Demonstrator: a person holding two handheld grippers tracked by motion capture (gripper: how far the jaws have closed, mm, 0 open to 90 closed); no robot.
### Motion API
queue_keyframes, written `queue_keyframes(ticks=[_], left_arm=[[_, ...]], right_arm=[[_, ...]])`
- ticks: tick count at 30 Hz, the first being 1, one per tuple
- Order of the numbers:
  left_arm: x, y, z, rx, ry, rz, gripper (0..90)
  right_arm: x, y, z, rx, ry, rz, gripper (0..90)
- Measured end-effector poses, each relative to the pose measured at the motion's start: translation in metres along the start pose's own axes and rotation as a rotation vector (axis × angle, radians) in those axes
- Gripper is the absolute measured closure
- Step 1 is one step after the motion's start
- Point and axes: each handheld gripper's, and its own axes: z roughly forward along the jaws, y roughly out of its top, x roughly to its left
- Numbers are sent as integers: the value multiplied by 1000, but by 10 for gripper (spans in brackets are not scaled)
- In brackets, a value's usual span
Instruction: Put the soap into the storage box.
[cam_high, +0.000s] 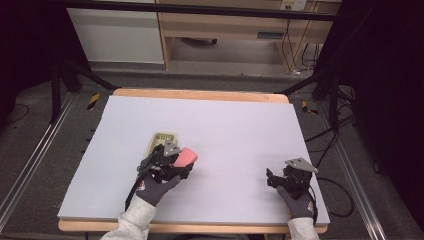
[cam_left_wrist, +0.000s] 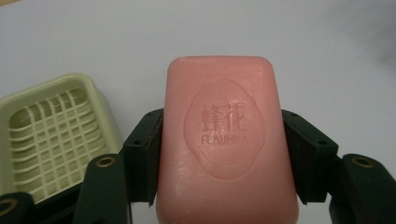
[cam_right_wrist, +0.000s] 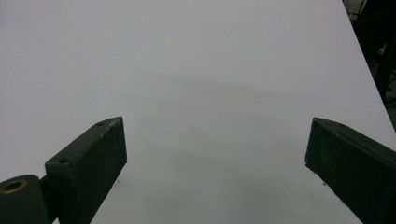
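Observation:
A pink bar of soap (cam_left_wrist: 227, 140) with an embossed stamp sits between the two black jaws of my left gripper (cam_left_wrist: 223, 140), which is shut on its long sides. From above, the soap (cam_high: 187, 157) is held just over the table, to the right of a pale green soap dish (cam_high: 161, 141). The dish (cam_left_wrist: 51, 135) has a slatted grid floor and lies empty at the left. My right gripper (cam_high: 270, 180) rests near the front right of the table. Its jaws (cam_right_wrist: 215, 154) stand wide open over bare surface.
The table top is a pale grey sheet (cam_high: 225, 125) on a wooden board. Dark stands and cables (cam_high: 330, 145) line the floor right of the table. A wooden cabinet (cam_high: 225, 25) stands behind.

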Motion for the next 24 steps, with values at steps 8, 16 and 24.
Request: queue_keyframes(ticks=[8,16,24], left_arm=[[15,0,-7,-17,21,-38,371],[30,-1,-13,-24,46,-66,370],[45,-2,-17,-35,78,-98,370]], right_arm=[[0,-1,-1,-3,1,-6,58],[2,-1,-1,-2,1,-13,58],[3,-1,-1,-1,4,-11,58]])
